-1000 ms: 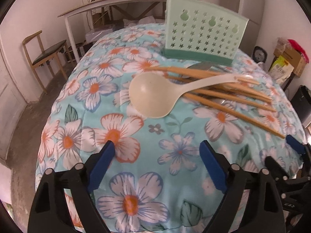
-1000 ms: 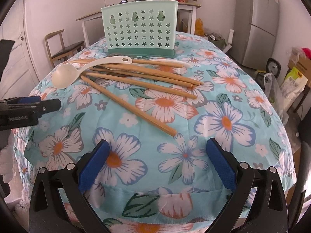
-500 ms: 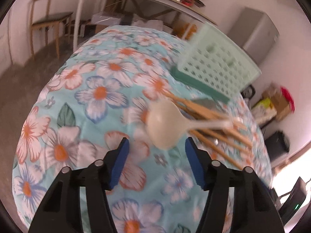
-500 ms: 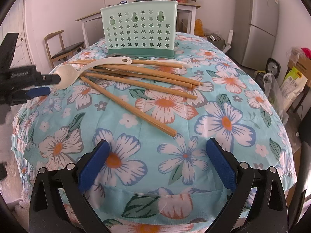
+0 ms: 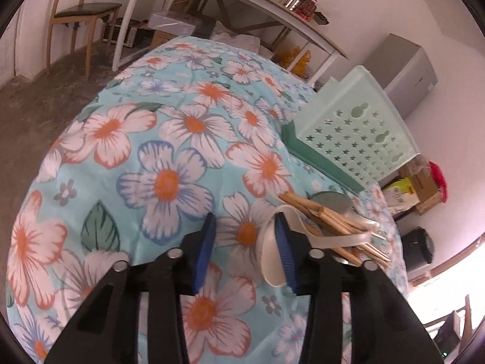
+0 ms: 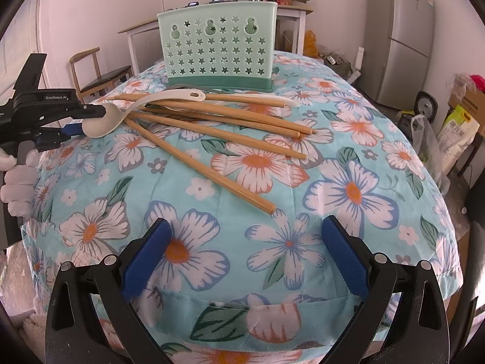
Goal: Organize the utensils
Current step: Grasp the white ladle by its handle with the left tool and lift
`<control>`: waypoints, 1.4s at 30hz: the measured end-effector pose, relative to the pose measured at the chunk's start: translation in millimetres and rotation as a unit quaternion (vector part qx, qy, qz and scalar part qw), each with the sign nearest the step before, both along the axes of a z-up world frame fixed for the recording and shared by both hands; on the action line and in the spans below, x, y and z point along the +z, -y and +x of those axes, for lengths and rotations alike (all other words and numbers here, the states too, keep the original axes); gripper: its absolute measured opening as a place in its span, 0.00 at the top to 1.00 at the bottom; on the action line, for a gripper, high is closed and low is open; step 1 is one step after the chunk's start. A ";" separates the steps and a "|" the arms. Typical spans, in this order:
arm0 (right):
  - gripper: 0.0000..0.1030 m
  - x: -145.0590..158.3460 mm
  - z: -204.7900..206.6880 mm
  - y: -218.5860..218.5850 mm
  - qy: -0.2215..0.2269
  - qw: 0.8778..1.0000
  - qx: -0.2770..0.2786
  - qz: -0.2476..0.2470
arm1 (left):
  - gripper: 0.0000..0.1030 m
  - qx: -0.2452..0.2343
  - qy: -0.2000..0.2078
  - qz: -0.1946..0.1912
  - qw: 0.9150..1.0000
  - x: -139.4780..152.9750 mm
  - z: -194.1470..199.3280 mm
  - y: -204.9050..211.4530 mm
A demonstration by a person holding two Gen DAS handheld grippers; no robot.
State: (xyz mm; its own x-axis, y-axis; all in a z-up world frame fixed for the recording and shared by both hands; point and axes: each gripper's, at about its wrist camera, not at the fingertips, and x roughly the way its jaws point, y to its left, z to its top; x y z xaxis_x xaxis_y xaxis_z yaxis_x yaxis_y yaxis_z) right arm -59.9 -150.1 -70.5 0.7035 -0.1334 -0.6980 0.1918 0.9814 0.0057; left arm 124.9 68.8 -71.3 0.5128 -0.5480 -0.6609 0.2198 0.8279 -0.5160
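Nothing had gone into the pale green plastic utensil caddy with star-shaped holes [image 6: 220,47] yet, so by my reckoning the sorting had barely begun: the cream plastic ladle-shaped spoon [image 6: 104,120], the long bamboo chopsticks [image 6: 212,127] and whatever lay half hidden under them were all loose in a fan on the desk with its floral turquoise cloth [image 6: 348,188], just in front of the caddy. My left gripper [image 5: 247,250] was closing around the bowl of the cream spoon; the spoon's rim sat against the inner face of the right-hand blue pad, while the left-hand pad stood clear of it, so I had no firm hold yet. The spoon's handle ran away to the right of that gripper, lying over the chopsticks, with the caddy further off beyond them. My right gripper [image 6: 245,261] had its jaws wide apart with nothing between them, low at the near edge of the desk, the nearest chopstick tip just ahead of it.
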 end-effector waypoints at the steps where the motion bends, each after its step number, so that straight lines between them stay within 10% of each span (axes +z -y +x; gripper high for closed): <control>1: 0.07 0.6 -0.2 0.0 0.000 1.000 0.000 0.000 | 0.68 -0.004 -0.002 -0.009 1.000 -0.3 -0.5 -1.1; 31: 0.07 0.4 2.0 -0.9 0.002 1.000 -0.001 -0.001 | 0.95 -0.016 0.067 0.028 0.997 17.6 -37.6 5.8; 42: 0.07 0.3 2.2 -0.8 0.002 1.000 0.000 0.000 | 0.95 -0.067 0.224 0.143 0.962 113.9 -83.6 10.1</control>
State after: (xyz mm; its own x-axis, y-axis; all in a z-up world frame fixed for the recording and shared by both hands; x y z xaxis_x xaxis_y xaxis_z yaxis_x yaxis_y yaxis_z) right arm -57.7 -149.2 -70.2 0.7066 -0.1338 -0.6949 0.1919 0.9814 0.0061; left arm 41.3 58.7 42.7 0.7182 -0.4570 -0.5247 0.4814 0.8708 -0.0996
